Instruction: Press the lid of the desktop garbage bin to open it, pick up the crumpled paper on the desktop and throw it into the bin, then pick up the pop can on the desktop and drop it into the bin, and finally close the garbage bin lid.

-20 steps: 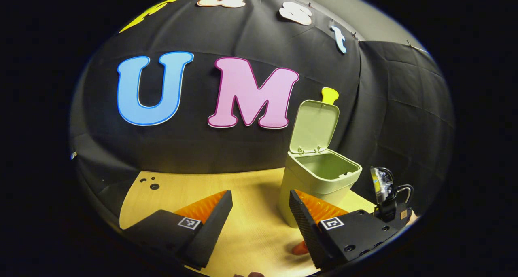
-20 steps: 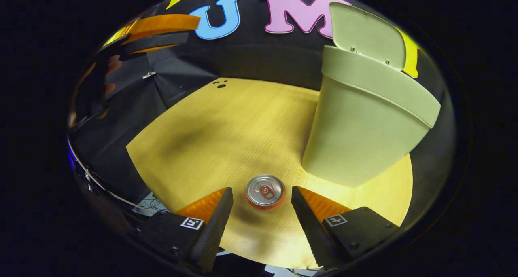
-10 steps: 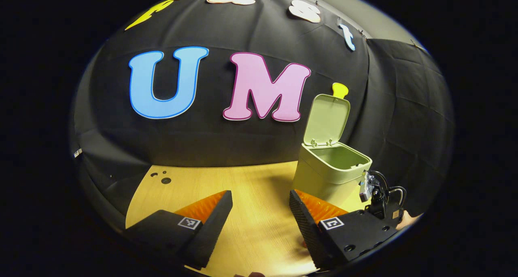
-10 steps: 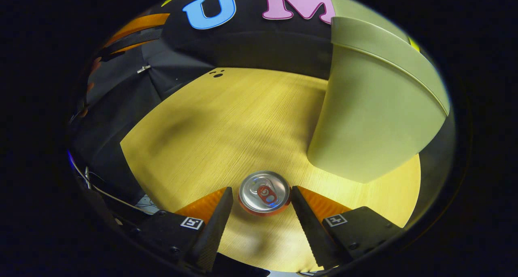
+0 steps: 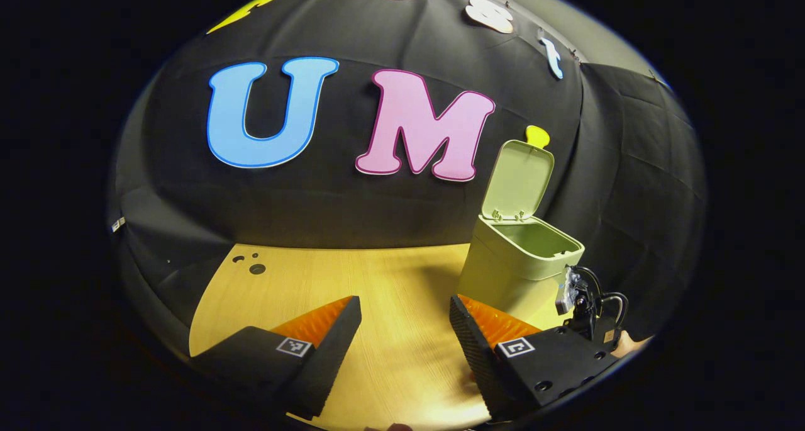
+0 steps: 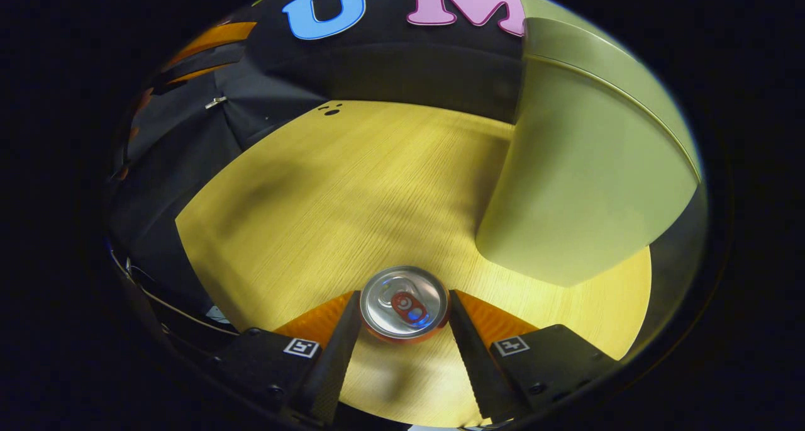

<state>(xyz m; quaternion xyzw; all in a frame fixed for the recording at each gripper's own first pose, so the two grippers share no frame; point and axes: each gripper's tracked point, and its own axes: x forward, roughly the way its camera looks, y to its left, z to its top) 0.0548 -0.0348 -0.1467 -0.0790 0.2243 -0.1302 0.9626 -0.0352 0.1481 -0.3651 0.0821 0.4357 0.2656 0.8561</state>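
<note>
Bench (image 6: 352, 185) spans mid-frame in the right gripper view. Green bin (image 5: 512, 267) stands right of centre in the left gripper view, lid (image 5: 519, 179) tipped up open. Pop can (image 6: 404, 302) upright on bench, bottom centre, right gripper (image 6: 402, 311) jaws closed against its sides. Left gripper (image 5: 402, 321) jaws wide apart, holding nothing, above bench at bottom centre.

Left gripper (image 5: 405, 314) with fingers apart above the wooden table (image 5: 377, 286); green bin (image 5: 512, 270), lid (image 5: 519, 179) raised, right of it.
</note>
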